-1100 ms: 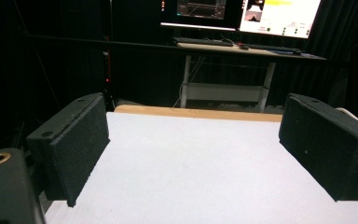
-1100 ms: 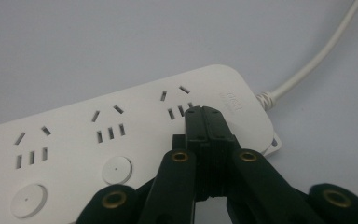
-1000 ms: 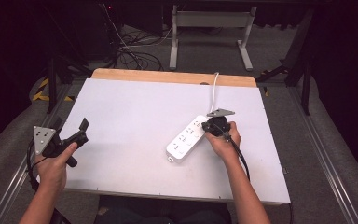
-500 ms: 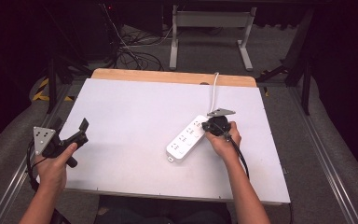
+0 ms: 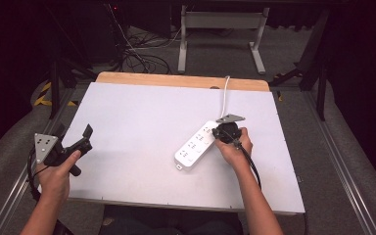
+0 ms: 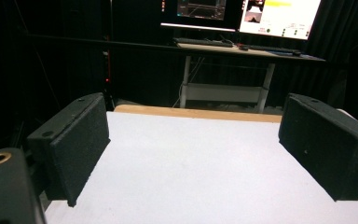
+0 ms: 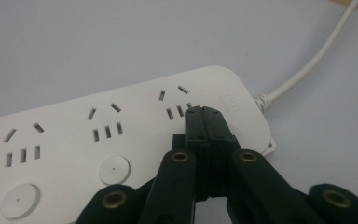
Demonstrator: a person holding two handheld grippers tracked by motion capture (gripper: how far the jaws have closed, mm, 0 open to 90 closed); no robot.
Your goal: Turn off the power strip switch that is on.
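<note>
Power strip [image 5: 196, 145] lies slantwise right of the desk's [image 5: 137, 112] middle, white, its cord [image 5: 225, 91] running to the far edge. Right gripper [image 7: 204, 122], jaws pressed together on nothing, tips over the strip's far end. Left gripper [image 5: 73, 142] hovers near the left edge, jaws wide apart.

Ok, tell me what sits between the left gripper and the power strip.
Nothing does. In the high view, the white table top lies bare between the left gripper and the power strip, where the right gripper rests.
</note>
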